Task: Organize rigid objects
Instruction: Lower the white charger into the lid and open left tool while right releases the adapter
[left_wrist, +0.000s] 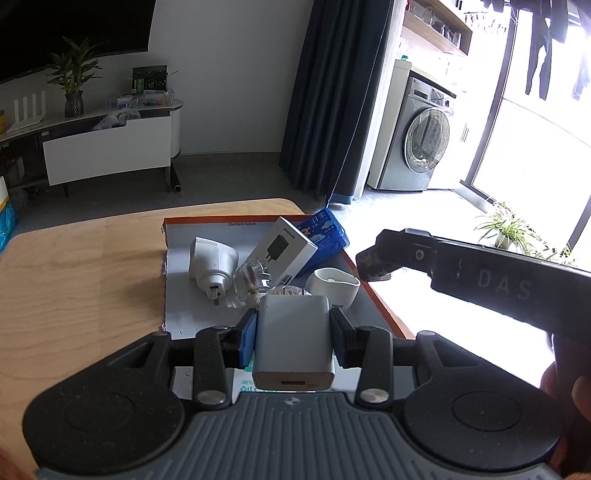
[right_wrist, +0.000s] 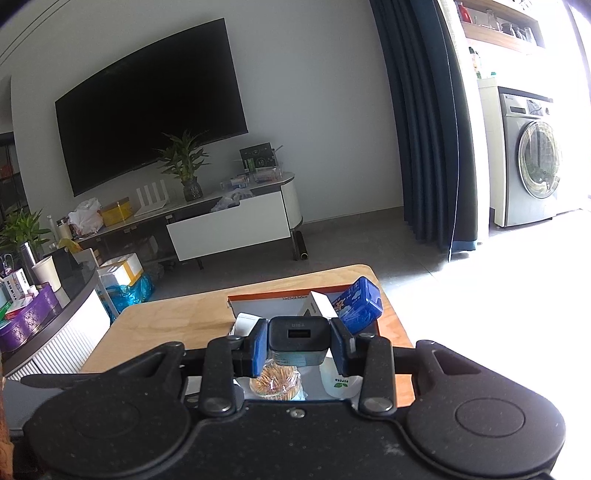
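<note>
L tool (left_wrist: 293, 328) clamps white charger (left_wrist: 293, 343), R tool (right_wrist: 299, 345) clamps black charger (right_wrist: 298, 338), probably over orange-rimmed box (left_wrist: 373, 291).

Matt pale wood table (left_wrist: 81, 266), smooth white plastic charger (left_wrist: 293, 343), cardboard tray (left_wrist: 207, 225)

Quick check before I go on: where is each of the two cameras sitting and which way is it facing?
Left wrist: on the left gripper, facing the box lid tray on the table; it clamps a white charger; right gripper's finger shows.
Right wrist: on the right gripper, facing the TV wall; it clamps a black charger.
Shared: tray, blue pack, washing machine.
</note>
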